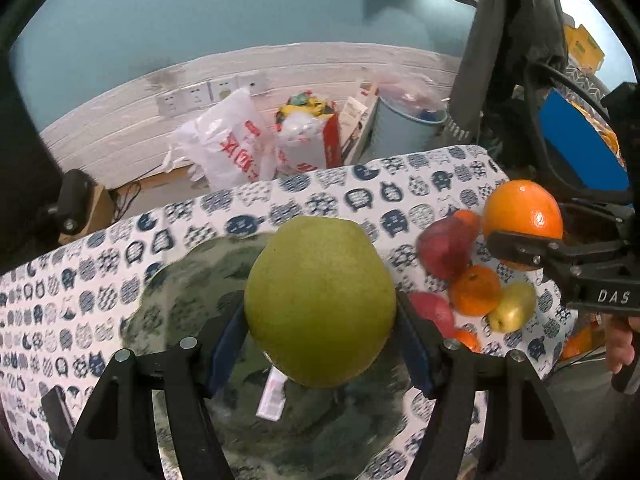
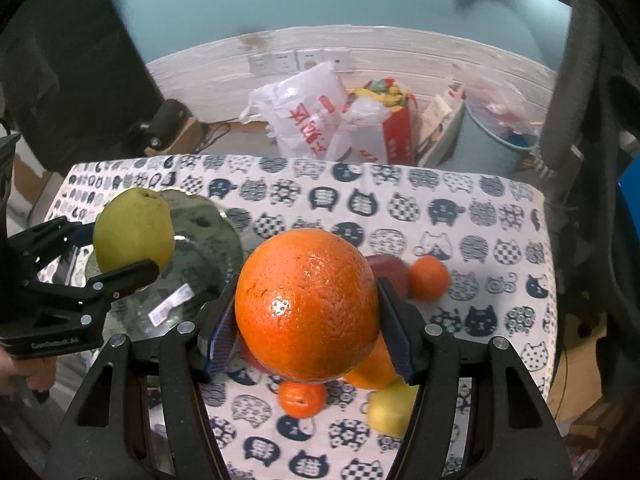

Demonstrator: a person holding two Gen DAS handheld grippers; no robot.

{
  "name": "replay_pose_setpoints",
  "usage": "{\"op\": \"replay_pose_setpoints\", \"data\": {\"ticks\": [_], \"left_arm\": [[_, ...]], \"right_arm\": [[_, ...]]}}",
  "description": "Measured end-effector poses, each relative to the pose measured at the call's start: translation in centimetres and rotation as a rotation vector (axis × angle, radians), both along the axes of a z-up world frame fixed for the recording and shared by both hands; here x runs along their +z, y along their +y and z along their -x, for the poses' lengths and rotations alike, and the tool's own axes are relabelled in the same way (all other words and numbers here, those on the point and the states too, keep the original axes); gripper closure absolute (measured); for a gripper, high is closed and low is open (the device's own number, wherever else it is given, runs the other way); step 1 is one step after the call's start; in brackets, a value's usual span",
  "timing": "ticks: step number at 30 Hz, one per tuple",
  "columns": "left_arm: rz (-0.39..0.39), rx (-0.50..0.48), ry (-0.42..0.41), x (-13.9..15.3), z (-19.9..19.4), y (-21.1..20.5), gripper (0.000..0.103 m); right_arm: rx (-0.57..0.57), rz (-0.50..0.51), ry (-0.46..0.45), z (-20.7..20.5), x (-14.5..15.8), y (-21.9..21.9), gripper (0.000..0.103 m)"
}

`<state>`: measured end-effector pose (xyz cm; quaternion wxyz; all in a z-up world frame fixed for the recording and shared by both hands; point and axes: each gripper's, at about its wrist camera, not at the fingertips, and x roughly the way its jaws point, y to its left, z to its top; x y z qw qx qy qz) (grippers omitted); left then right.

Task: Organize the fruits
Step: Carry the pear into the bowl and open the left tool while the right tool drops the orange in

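Note:
My left gripper (image 1: pixel 320 320) is shut on a big green pear-like fruit (image 1: pixel 320 300), held above a greenish glass plate (image 1: pixel 180 300) on the cat-print tablecloth (image 1: pixel 80 300). My right gripper (image 2: pixel 308 312) is shut on a large orange (image 2: pixel 308 304), lifted over a cluster of loose fruit. In that cluster are a mandarin (image 2: pixel 430 278), a red apple (image 2: pixel 390 268), a second mandarin (image 2: pixel 302 398) and a yellow pear (image 2: pixel 390 408). The right wrist view shows the left gripper (image 2: pixel 108 252) with the green fruit (image 2: pixel 134 232) over the plate (image 2: pixel 208 248). The left wrist view shows the right gripper (image 1: pixel 528 236) with the orange (image 1: pixel 522 216).
A white label (image 1: pixel 272 396) lies on the plate. Beyond the table's far edge stand white plastic bags (image 2: pixel 304 112), a red box (image 2: pixel 396 136) and a blue bin (image 2: pixel 492 148) on the floor. A dark jacket (image 1: pixel 508 40) hangs at the right. A hand (image 1: pixel 620 344) holds the right gripper's handle.

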<state>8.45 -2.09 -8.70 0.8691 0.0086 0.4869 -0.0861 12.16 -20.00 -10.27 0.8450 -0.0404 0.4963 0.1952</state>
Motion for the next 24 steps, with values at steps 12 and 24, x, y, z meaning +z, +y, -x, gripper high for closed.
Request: {"op": "replay_pose_setpoints", "data": {"ticks": [12,24], "left_arm": [[-0.031,0.075,0.077,-3.9,2.6,5.0,0.032],[-0.054,0.076,0.148,-7.0,3.5,6.1,0.032]], "right_arm": [[0.095,0.007,0.042,0.4,-1.1,6.7,0.039],[0.165,0.054,0.085,0.7,-3.7,10.9,0.039]]}}
